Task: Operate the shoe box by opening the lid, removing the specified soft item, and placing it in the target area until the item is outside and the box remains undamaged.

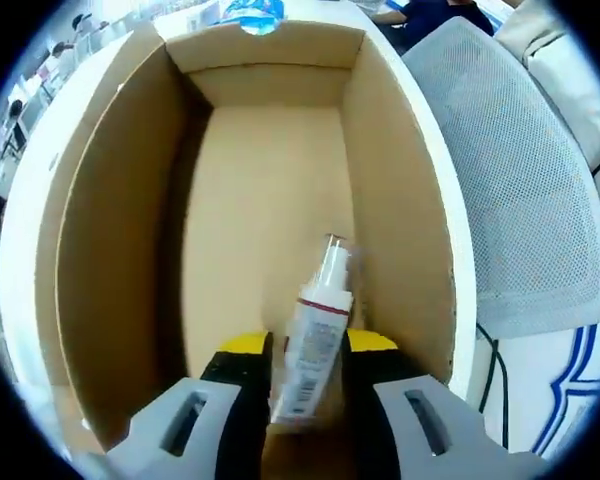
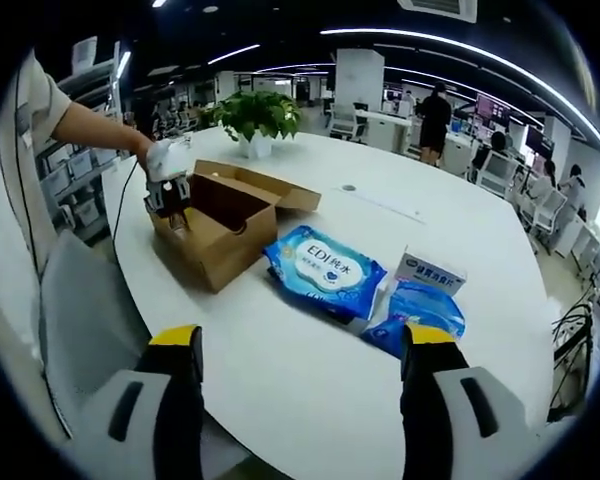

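Removal step in hand, judging by the left gripper view: left hand-held gripper (image 1: pixel 308 370) is down inside the open shoe box (image 1: pixel 110 250), jaws narrowed around a small white spray bottle (image 1: pixel 315 340) that leans tilted on the cardboard floor near the box's near end; pads look to be touching its sides, though a firm clamp cannot be confirmed. Bottle looks rigid, not soft, so whether it's the specified item is unclear. Next move, if it is: lift straight up, clear of the side walls, no scraping the cardboard. Grey mesh chair (image 1: pixel 520 180) sits just beside the box. Right gripper view: right hand-held gripper (image 2: pixel 300 380) is wide open, holding nothing, hovering above the white round counter (image 2: pixel 280 370). Shoe box (image 2: pixel 215 235) sits far across it, flap folded out, the other gripper (image 2: pixel 168 195) dipping in. Blue wipes pack (image 2: pixel 320 270) and smaller blue packs (image 2: pixel 420 305) lie between. Potted plant (image 2: pixel 252 115) behind; open-plan office, people in the background.
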The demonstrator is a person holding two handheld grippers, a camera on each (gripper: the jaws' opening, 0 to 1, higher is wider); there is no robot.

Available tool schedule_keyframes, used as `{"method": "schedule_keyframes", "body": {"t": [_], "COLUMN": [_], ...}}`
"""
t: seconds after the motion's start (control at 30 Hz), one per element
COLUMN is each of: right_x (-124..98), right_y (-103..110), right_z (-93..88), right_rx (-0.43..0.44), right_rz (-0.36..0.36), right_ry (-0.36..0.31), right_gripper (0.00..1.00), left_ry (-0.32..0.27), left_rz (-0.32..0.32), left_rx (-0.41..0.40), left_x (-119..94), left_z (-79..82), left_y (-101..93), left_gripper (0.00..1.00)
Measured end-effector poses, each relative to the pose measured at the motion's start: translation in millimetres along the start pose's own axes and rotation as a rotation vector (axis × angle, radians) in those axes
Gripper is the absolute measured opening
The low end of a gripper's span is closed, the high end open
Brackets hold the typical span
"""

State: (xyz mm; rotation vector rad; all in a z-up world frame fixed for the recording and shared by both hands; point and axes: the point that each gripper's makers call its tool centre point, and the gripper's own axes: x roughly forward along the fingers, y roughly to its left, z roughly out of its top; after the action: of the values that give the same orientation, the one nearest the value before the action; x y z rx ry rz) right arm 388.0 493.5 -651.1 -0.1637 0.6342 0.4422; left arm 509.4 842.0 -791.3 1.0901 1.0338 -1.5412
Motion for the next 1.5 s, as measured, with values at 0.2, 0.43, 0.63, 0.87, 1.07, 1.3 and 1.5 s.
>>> {"method": "schedule_keyframes", "body": {"t": [0.2, 0.43, 0.63, 0.87, 1.07, 1.3, 1.5], "right_x": [1, 4, 6, 9, 12, 16, 20], "right_y": [3, 9, 16, 25, 32, 41, 47], "right_z": [3.1, 7.5, 9.9, 13.9, 20.9, 26.8, 29.5], "right_rx": [-0.005, -0.011, -0.020, -0.033, -0.047, -0.063, -0.072], "right_rz": [0.006, 0.018, 0.033, 0.059, 0.082, 0.111, 0.126], "right_ry": [-0.009, -0.028, -0.041, -0.058, -0.078, -0.099, -0.110], "right_gripper": [0.75, 0.74, 0.71, 0.69, 0.66, 0.63, 0.61], "left_ry": [0.019, -0.015, -0.016, -0.018, -0.062, -0.128, -0.174], "left_rz": [0.034, 0.057, 0.064, 0.084, 0.115, 0.144, 0.149], "left_rx": [0.049, 0.029, 0.010, 0.007, 0.002, -0.007, -0.010], "left_x": [5, 6, 6, -3, -14, -31, -40], "left_z": [-0.8, 4.6, 4.2, 7.6, 21.8, 45.4, 63.6], "left_y": [3.8, 6.8, 5.9, 7.9, 10.3, 8.5, 3.1], "left_gripper": [0.22, 0.20, 0.19, 0.19, 0.18, 0.18, 0.18]}}
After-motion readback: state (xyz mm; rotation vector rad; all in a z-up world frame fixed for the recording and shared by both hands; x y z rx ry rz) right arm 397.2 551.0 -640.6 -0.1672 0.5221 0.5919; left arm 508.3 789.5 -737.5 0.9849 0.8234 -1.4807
